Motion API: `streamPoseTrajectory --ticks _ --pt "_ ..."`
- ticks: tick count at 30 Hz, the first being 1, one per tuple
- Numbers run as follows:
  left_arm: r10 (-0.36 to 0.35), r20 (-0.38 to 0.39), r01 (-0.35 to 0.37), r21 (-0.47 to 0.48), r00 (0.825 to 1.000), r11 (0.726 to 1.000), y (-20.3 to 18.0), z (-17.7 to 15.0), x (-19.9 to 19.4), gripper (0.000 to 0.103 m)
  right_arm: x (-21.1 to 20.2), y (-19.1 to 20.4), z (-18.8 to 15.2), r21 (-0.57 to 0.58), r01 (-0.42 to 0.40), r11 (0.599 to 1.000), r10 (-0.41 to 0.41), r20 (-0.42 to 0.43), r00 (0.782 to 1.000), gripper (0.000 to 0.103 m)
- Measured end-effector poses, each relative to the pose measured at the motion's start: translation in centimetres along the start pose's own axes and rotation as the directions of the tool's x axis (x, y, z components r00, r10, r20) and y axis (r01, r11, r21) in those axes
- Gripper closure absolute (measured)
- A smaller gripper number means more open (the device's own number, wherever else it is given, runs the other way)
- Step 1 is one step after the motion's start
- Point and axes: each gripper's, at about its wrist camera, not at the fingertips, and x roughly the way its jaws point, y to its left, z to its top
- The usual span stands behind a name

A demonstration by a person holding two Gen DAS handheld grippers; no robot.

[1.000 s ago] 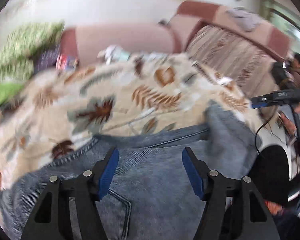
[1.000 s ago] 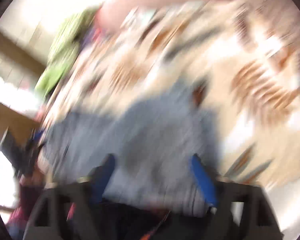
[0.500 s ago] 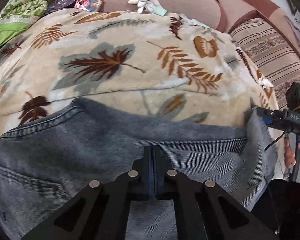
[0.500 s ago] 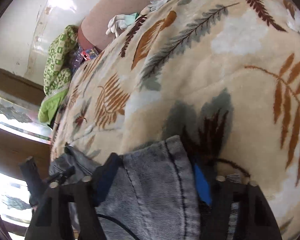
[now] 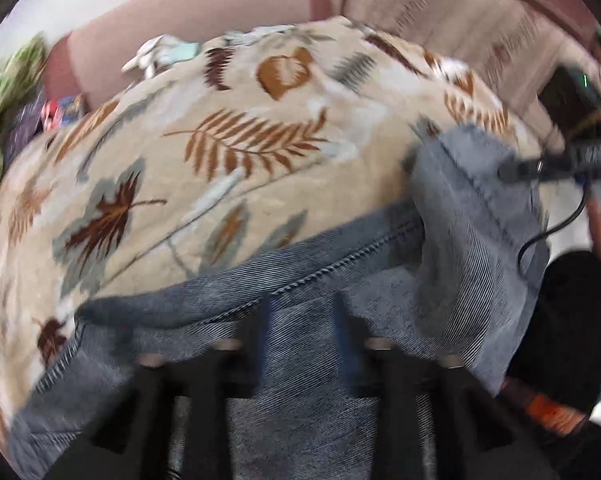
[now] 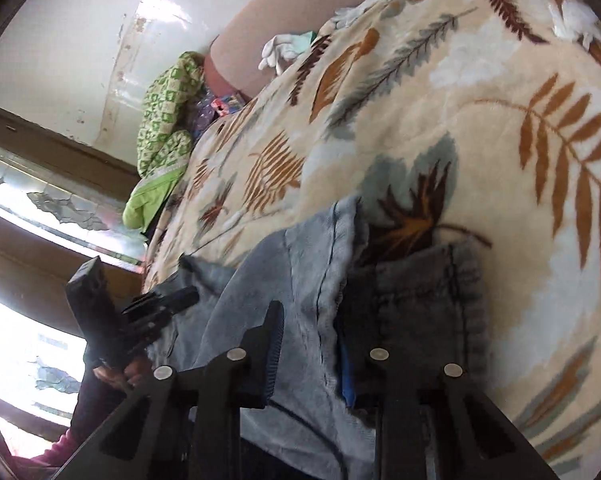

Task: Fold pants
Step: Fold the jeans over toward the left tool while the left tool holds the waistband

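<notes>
Low in frame, the left tool (image 5: 300,340) gapes over the jeans (image 5: 320,380); the right tool (image 6: 310,354), fingers parted, straddles a pale denim fold on the leaf-print blanket (image 6: 480,80).

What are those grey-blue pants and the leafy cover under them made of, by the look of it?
The pants look like denim: faded grey-blue with a fine diagonal weave and heavy stitched seams. The leafy blanket under them looks like plush fleece, soft and matte, with a fuzzy nap and slightly blurred printed leaves. The exact fibre cannot be told.

The pants (image 5: 308,320) are spread on the blanket (image 5: 236,152) (near edge); gloves (image 5: 160,54) lie behind, by the sofa back (image 5: 188,16).
</notes>
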Motion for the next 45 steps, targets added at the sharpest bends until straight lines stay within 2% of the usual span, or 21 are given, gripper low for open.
streamPoseTrajectory --ticks 3,4,5,6,7,10,14,17,21,23,26,28,30,31,32,33,36,37,40,43,45 --pt "0.018 0.002 -0.019 0.151 1.0 0.988 -2.1 0.2 1.1 0.054 0.6 -0.1 -1.0 0.019 -0.044 0.999 0.045 -0.023 0.999 0.077" --pt "0.035 -0.002 -0.033 0.206 0.999 0.978 -2.7 0.1 1.6 0.059 0.7 -0.2 -1.3 0.021 -0.047 0.999 0.047 -0.032 0.998 0.077" --pt "0.047 -0.006 -0.043 0.261 0.999 0.964 -3.3 0.1 2.0 0.072 0.8 -0.3 -1.5 0.028 -0.052 0.998 0.053 -0.04 0.998 0.077" --pt "0.028 -0.01 -0.023 0.295 1.0 0.955 -3.9 0.1 2.3 0.081 0.9 -0.6 -1.6 0.042 -0.068 0.997 0.07 -0.045 0.996 0.077" --pt "0.002 -0.01 0.002 0.312 1.0 0.95 -4.0 0.1 2.1 0.097 0.9 -0.8 -1.6 0.055 -0.088 0.995 0.09 -0.042 0.995 0.077" --pt "0.019 -0.004 -0.016 0.378 1.0 0.926 -5.0 0.2 2.2 0.101 0.7 -1.6 -1.4 0.104 -0.159 0.982 0.161 -0.016 0.987 0.077" --pt "-0.014 0.014 0.009 0.324 1.0 0.946 -5.0 1.0 2.0 0.103 0.7 -1.2 -1.0 0.121 -0.278 0.953 0.279 0.006 0.96 0.077" --pt "-0.034 0.048 0.019 0.288 0.998 0.957 -4.8 1.7 1.5 0.103 0.4 -0.2 -1.0 0.081 -0.327 0.942 0.326 0.027 0.945 0.077" --pt "-0.033 0.075 0.014 0.238 0.997 0.971 -4.1 2.8 1.2 0.103 -1.1 0.4 -1.1 0.042 -0.44 0.897 0.436 0.082 0.896 0.077" --pt "-0.082 0.063 0.066 0.218 0.995 0.974 -4.1 3.2 0.9 0.103 -2.0 0.4 -1.3 0.022 -0.47 0.882 0.465 0.108 0.878 0.077" --pt "-0.13 0.08 0.115 0.175 0.988 0.978 -4.6 4.2 0.2 0.103 -2.5 -0.1 -1.5 0.031 -0.475 0.879 0.469 0.12 0.875 0.077" --pt "-0.178 0.098 0.16 0.17 0.979 0.972 -5.2 5.0 -0.3 0.095 -2.6 -0.2 -1.9 0.037 -0.483 0.875 0.476 0.121 0.871 0.077" --pt "-0.196 0.111 0.174 0.181 0.974 0.968 -6.0 6.0 -0.5 0.071 -3.0 -0.6 -2.5 0.05 -0.473 0.88 0.467 0.105 0.878 0.077" --pt "-0.196 0.118 0.17 0.199 0.973 0.965 -6.5 6.4 -0.6 0.053 -3.1 -0.9 -3.2 0.062 -0.459 0.886 0.453 0.094 0.886 0.076" --pt "-0.197 0.127 0.166 0.219 0.972 0.962 -7.1 6.8 -0.6 0.045 -3.3 -1.3 -3.9 0.074 -0.447 0.892 0.441 0.087 0.893 0.075" --pt "-0.204 0.128 0.17 0.237 0.971 0.957 -7.7 7.3 -0.6 0.045 -3.8 -1.7 -4.7 0.087 -0.438 0.895 0.431 0.087 0.898 0.074" --pt "-0.206 0.097 0.173 0.27 0.974 0.947 -9.3 8.9 0.4 0.045 -6.6 -2.4 -6.9 0.064 -0.481 0.874 0.469 0.138 0.872 0.074" --pt "-0.195 0.09 0.164 0.27 0.977 0.949 -9.7 9.2 0.7 0.045 -7.5 -2.8 -7.6 0.067 -0.473 0.878 0.46 0.152 0.875 0.074" --pt "-0.208 0.06 0.189 0.233 0.976 0.954 -9.7 9.6 1.9 0.045 -9.8 -3.5 -9.0 0.073 -0.335 0.939 0.318 0.18 0.931 0.073" --pt "-0.228 0.002 0.221 0.24 0.974 0.945 -10.0 9.0 2.9 0.045 -11.1 -4.3 -9.0 0.095 -0.286 0.953 0.264 0.197 0.944 0.067" --pt "-0.209 -0.02 0.206 0.284 0.978 0.937 -10.6 8.3 3.0 0.045 -11.5 -4.7 -8.6 0.13 -0.235 0.963 0.204 0.212 0.956 0.024"
